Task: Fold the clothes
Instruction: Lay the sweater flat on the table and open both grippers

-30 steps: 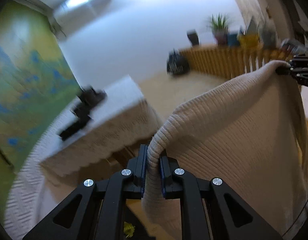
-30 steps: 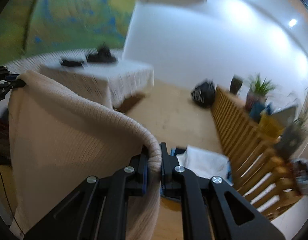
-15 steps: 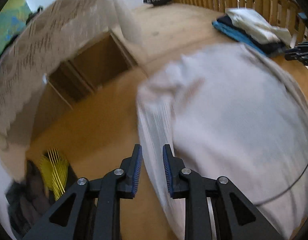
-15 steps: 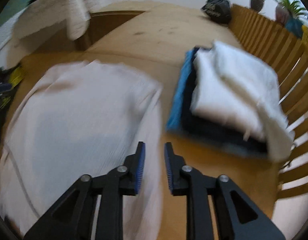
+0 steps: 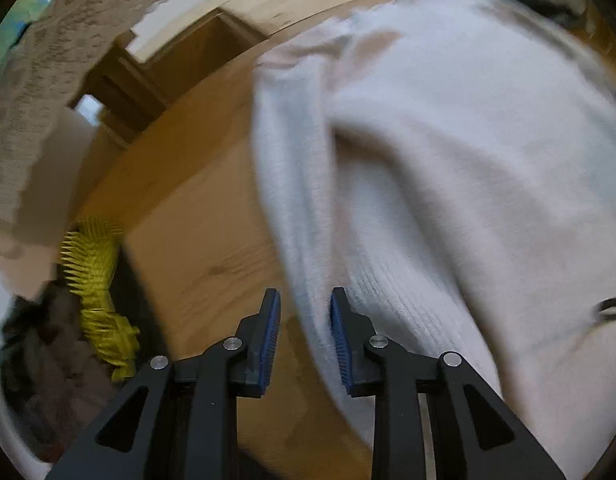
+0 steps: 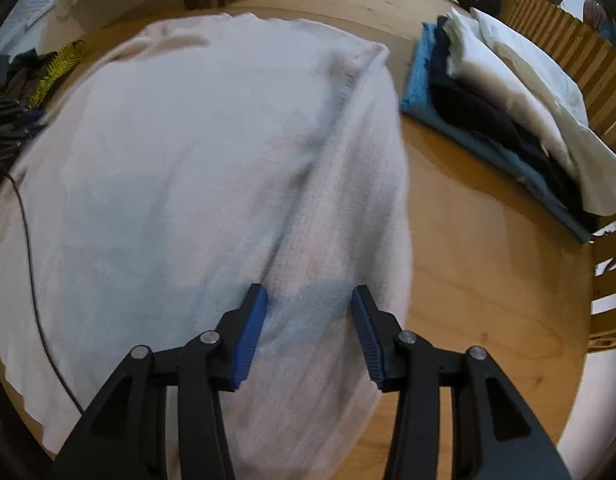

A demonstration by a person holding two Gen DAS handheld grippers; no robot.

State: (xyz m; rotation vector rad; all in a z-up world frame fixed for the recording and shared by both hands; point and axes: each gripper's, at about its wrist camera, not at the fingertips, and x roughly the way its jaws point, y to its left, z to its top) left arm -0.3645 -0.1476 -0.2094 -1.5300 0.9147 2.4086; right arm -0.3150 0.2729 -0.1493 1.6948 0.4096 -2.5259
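A cream ribbed knit sweater [image 6: 195, 152] lies spread flat on the round wooden table [image 6: 480, 248]. It also fills the right of the left wrist view [image 5: 448, 168]. My left gripper [image 5: 303, 332] is open, its jaws straddling the sweater's left edge close above it. My right gripper [image 6: 308, 328] is open wide over the sweater's right side, holding nothing.
A stack of folded clothes [image 6: 504, 92], blue, dark and white, lies at the table's right by a wooden slatted railing [image 6: 568, 40]. A yellow spiky item [image 5: 95, 292] and dark clothes [image 6: 15, 92] sit at the table's left edge. A thin black cable [image 6: 31, 280] crosses the sweater.
One second ago both grippers held the sweater up by its top edge. They let go, the sweater now lies on the table, and both grippers have opened wider above it.
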